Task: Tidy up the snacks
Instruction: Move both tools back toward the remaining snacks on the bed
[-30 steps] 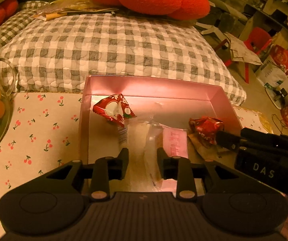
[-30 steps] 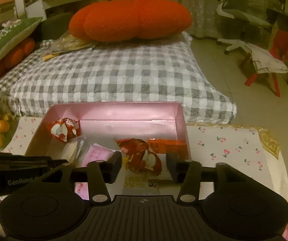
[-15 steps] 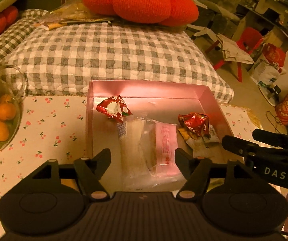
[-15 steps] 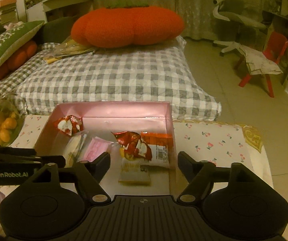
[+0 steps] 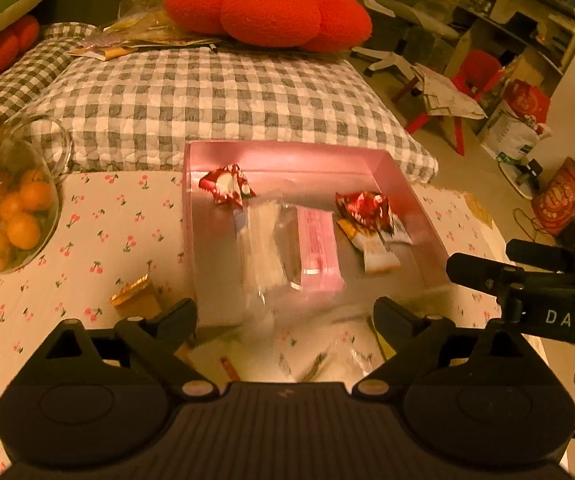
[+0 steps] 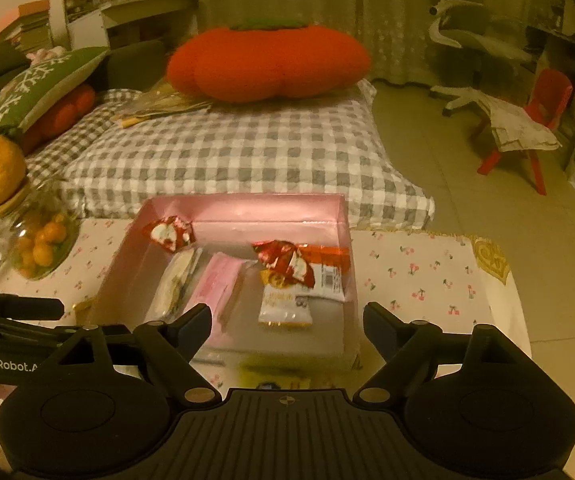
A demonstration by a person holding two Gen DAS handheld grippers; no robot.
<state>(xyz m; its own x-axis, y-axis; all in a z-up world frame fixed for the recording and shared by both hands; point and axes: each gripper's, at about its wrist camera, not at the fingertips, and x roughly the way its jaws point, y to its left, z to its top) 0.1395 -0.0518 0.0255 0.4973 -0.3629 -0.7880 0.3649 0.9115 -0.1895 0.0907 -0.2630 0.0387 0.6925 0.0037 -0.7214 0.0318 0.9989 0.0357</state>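
A pink box [image 5: 415,196] [image 6: 343,248] on the cherry-print table holds several snacks: a red packet at the back left [image 5: 225,188] [image 6: 169,232], a clear wrapped bar [image 5: 261,240], a pink packet [image 5: 319,242] [image 6: 217,284], and a red packet on white-orange packets at the right [image 5: 363,208] [image 6: 287,264]. My left gripper [image 5: 285,316] is open and empty, just in front of the box. My right gripper [image 6: 287,324] is open and empty, at the box's near edge. Loose snacks lie on the table before the box: a gold packet [image 5: 135,296] and clear packets [image 5: 327,356].
A glass jar of small oranges [image 5: 11,208] [image 6: 39,240] stands at the table's left. A checked cushion [image 5: 207,92] and a red tomato pillow [image 5: 263,8] lie behind the box. The right gripper's body shows in the left wrist view [image 5: 535,288].
Both grippers opened wide, letting go of snacks inside the box, and pulled back toward me out of the box. The loose snacks on the table came into view.
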